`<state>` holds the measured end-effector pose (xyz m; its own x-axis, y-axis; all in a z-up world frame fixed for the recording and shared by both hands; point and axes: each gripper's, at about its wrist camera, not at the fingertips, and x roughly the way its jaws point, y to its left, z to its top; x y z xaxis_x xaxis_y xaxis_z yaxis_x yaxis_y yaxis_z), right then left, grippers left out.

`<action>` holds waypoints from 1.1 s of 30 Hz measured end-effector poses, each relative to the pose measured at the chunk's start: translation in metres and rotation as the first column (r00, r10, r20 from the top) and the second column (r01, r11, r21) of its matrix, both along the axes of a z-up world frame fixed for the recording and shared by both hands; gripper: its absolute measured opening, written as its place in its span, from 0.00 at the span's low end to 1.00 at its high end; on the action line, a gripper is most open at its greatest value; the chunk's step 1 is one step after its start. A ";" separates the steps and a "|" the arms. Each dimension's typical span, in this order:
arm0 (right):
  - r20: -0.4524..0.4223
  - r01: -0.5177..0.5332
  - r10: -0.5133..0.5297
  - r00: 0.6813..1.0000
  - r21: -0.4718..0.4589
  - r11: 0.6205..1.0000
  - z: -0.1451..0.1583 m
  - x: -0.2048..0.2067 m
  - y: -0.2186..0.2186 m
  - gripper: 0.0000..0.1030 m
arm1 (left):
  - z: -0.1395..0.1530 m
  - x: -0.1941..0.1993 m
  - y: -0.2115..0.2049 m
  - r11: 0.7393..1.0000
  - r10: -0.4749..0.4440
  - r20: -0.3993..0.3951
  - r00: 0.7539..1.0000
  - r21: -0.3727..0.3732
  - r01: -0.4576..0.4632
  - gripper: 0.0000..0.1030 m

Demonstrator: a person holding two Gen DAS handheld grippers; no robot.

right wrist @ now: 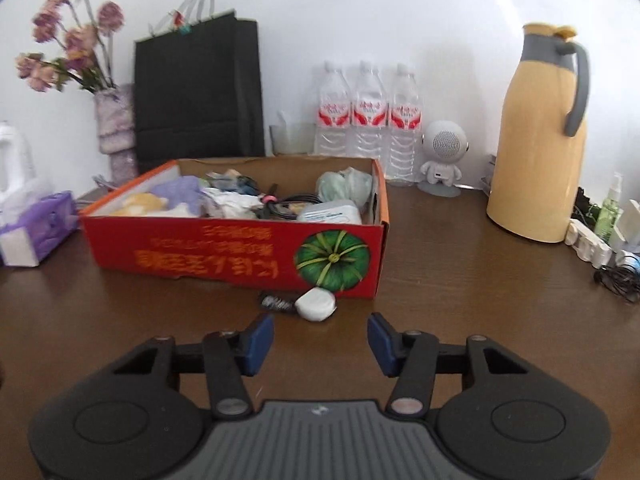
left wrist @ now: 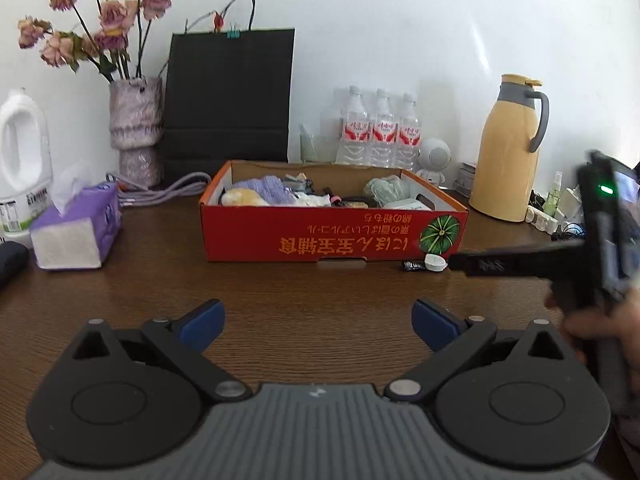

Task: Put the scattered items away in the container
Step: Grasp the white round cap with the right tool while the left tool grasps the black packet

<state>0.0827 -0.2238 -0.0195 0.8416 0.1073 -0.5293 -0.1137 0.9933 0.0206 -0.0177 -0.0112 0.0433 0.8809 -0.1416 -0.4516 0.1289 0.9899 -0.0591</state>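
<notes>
Dark brown wood-grain tabletop (right wrist: 460, 280) against a white wall, clutter along the back. Red cardboard tray-box w/ green pumpkin print (right wrist: 240, 248) sits mid-table, already holding stuff: purple knit cloth (right wrist: 180, 190), pale green crumpled bag (right wrist: 344, 186), black cable (right wrist: 296, 200), white flat packet (right wrist: 330, 212).

Two items lie on the table outside the box, touching its front wall near the pumpkin corner: white round plastic case (right wrist: 316, 304) and, just beside it on the left, small black wrapper (right wrist: 276, 302).

Right gripper (right wrist: 320, 340): blue pads apart, medium-wide, holding nothing, low over the table w/ the white case just ahead of the gap. Left gripper (left wrist: 318, 326): jaws wide, holding nothing, farther back from the box.

Behind the box: black paper bag (right wrist: 192, 92), three clear water bottles w/ red labels (right wrist: 368, 112), small white robot-shaped speaker (right wrist: 442, 156), yellow thermos jug w/ grey handle (right wrist: 540, 140). Purple tissue pack (left wrist: 76, 226) at left.
</notes>
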 end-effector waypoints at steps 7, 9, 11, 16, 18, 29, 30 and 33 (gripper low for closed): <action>-0.107 0.001 0.007 0.994 0.078 0.997 -0.018 0.058 0.000 0.41 | -0.006 0.025 -0.008 1.000 -0.015 -0.020 1.000 0.013 0.015 0.97; -0.108 0.014 -0.011 0.994 0.030 0.999 -0.023 0.059 0.001 0.27 | -0.005 0.037 -0.014 0.999 -0.030 -0.025 0.999 0.018 0.030 0.94; -0.117 0.021 -0.014 0.993 0.062 0.998 -0.022 0.056 -0.008 0.27 | -0.004 0.051 -0.025 0.998 -0.062 -0.020 0.998 0.027 0.062 0.90; -0.088 0.091 -0.077 0.993 0.160 0.983 -0.015 0.037 -0.044 0.27 | -0.008 0.101 -0.063 0.988 -0.156 -0.059 0.986 0.011 0.157 0.76; -0.056 0.112 -0.103 0.993 0.196 0.974 -0.013 0.025 -0.058 0.27 | -0.017 0.124 -0.077 0.988 -0.155 -0.102 0.983 0.004 0.156 0.75; 0.064 0.149 -0.167 0.984 0.224 0.963 -0.004 -0.005 -0.069 0.27 | -0.042 0.177 -0.136 0.984 -0.118 -0.177 0.977 0.112 0.139 0.38; 0.067 0.140 -0.159 0.985 0.227 0.964 -0.003 -0.007 -0.068 0.27 | -0.044 0.178 -0.136 0.984 -0.118 -0.179 0.977 0.110 0.139 0.26; 0.068 0.121 -0.139 0.988 0.224 0.967 -0.003 -0.007 -0.062 0.27 | -0.045 0.173 -0.137 0.982 -0.125 -0.162 0.979 0.118 0.145 0.24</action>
<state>0.0755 -0.2861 -0.0221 0.8955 0.0996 -0.4337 0.0055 0.9721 0.2346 0.1555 -0.1479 -0.0015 0.7764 -0.1866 -0.6019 0.2612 0.9645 0.0380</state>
